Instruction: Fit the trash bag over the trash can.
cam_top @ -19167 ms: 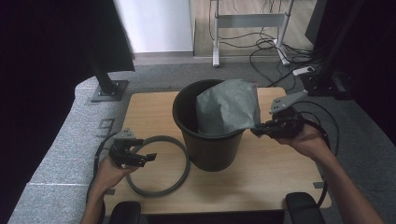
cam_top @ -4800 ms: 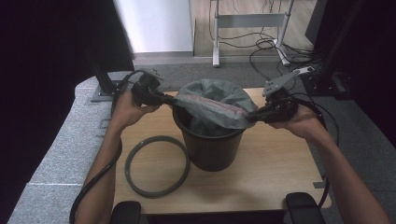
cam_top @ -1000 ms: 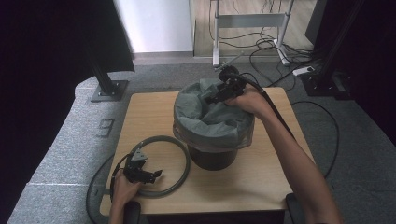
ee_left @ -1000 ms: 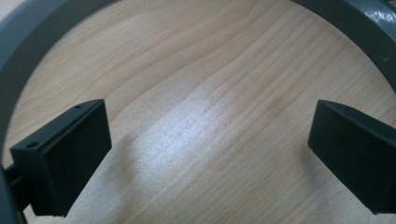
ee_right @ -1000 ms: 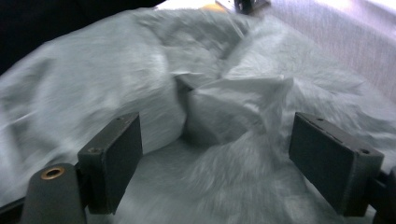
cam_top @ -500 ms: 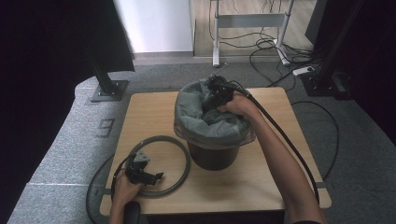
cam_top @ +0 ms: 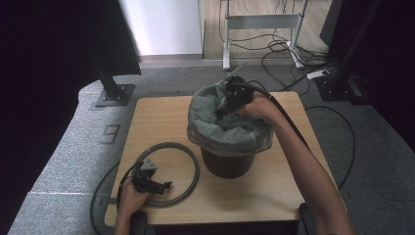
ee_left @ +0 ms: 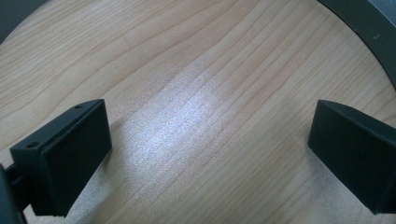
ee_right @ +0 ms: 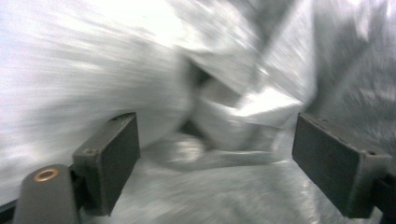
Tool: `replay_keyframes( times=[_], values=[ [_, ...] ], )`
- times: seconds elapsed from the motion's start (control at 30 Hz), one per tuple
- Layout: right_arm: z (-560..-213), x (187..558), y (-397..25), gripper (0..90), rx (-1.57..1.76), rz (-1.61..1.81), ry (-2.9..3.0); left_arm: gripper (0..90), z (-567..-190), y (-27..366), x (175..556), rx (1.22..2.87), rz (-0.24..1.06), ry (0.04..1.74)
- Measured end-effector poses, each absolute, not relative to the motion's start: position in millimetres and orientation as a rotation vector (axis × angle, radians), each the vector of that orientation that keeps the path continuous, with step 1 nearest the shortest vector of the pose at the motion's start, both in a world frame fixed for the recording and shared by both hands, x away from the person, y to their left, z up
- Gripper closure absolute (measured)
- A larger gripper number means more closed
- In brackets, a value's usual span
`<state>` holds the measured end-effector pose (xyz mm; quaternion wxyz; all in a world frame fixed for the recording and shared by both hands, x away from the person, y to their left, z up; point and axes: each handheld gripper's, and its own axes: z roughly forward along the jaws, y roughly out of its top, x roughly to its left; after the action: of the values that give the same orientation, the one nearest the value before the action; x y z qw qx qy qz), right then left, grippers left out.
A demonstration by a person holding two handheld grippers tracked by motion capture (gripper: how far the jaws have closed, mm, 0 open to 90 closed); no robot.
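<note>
The right gripper (cam_top: 226, 108) has its jaws spread wide and empty, pointing down into the crumpled grey plastic liner bag (cam_top: 230, 132) that lines the round black plastic bin (cam_top: 227, 164) mid-table. The left gripper (cam_top: 155, 186), jaws also wide, rests low on the pale wooden table (cam_top: 161, 117) inside the grey plastic ring (cam_top: 188, 188) just left of the bin.

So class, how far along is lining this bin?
Done: the grey bag is draped over the black bin's rim. In hand: the open right gripper reaches inside, apparently pressing the bag down. Left: the ring lies on the table, likely to be fitted by the open left gripper.
</note>
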<state>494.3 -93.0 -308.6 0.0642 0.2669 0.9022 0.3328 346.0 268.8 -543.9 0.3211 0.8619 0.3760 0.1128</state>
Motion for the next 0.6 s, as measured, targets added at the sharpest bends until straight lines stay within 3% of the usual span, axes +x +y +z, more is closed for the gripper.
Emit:
replay_keyframes(
  times=[0.23, 0.47, 0.6],
  values=[
    [-289.1, 478.7, -75.3, 17.6, 0.719, 1.16, 2.671, 0.0, -543.2, 268.9, 345.8, 2.262, 0.308, 0.984],
    [-329.9, 486.3, -36.6, 13.2, 0.744, 1.056, 2.715, 0.0, -542.5, 269.8, 345.7, 2.249, 0.306, 0.978],
    [-345.0, 492.7, -31.1, 4.1, 0.775, 1.015, 2.708, 0.0, -542.5, 269.7, 346.0, 2.249, 0.302, 0.972]
  ],
)
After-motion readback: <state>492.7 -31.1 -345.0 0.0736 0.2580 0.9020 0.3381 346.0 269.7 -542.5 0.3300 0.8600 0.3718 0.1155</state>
